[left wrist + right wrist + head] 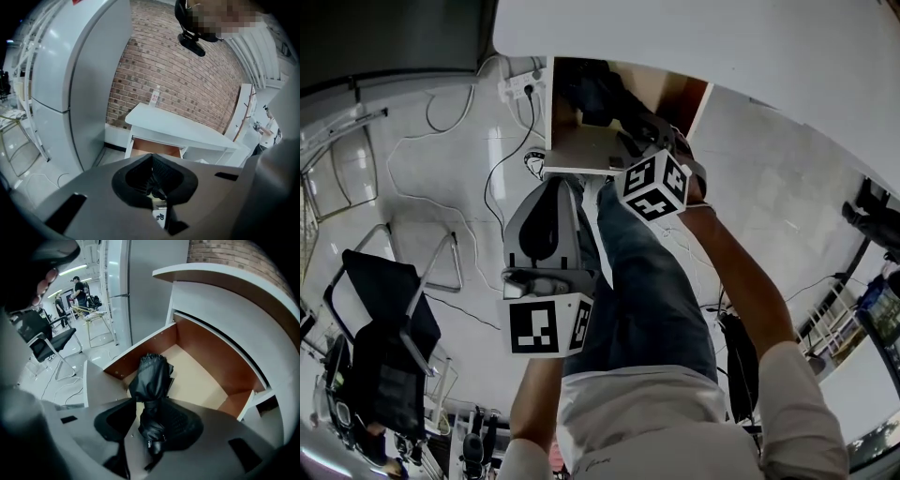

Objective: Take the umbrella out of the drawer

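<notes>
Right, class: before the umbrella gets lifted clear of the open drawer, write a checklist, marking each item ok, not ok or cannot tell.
1. Drawer open wide enough: ok.
2. Right gripper jaws closed on the umbrella: ok.
3. Umbrella folded up: ok.
4. Umbrella's far end off the drawer floor: cannot tell.
5. Left gripper away from the drawer, jaws together, empty: ok.

Blue jeans (647,291) and a white shirt (656,417); grey left gripper (152,183) and right gripper (150,427) bear black-and-white marker cubes (546,325).
</notes>
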`<state>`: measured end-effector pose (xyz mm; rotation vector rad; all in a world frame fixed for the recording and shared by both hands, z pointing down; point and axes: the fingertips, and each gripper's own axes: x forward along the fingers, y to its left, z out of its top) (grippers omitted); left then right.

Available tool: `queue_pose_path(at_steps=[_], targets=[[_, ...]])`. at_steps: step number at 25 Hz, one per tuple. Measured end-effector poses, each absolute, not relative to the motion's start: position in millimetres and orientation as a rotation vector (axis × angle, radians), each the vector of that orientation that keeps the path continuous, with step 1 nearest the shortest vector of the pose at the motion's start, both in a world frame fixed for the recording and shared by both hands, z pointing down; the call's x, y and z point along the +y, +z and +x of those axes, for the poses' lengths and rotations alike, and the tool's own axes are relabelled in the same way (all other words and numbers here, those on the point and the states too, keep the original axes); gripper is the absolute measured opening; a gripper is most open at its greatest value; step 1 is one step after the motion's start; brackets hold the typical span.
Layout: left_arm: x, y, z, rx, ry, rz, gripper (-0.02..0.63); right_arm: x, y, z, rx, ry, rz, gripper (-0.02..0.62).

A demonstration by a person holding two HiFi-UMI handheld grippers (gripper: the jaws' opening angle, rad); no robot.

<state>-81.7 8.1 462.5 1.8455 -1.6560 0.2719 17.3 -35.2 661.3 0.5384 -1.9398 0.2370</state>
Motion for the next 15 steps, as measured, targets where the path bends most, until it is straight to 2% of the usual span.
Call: queue_pose_path(at_steps=[10, 15], targets=[[11, 491, -75, -1.628, 0.338, 1.815, 0.017, -42, 691, 21, -1.892, 0.212, 0.509, 0.207], [12, 494, -74, -1.615, 0.329, 1.81, 0.017, -47, 709, 23, -1.86, 0.218, 0.496, 0.255]])
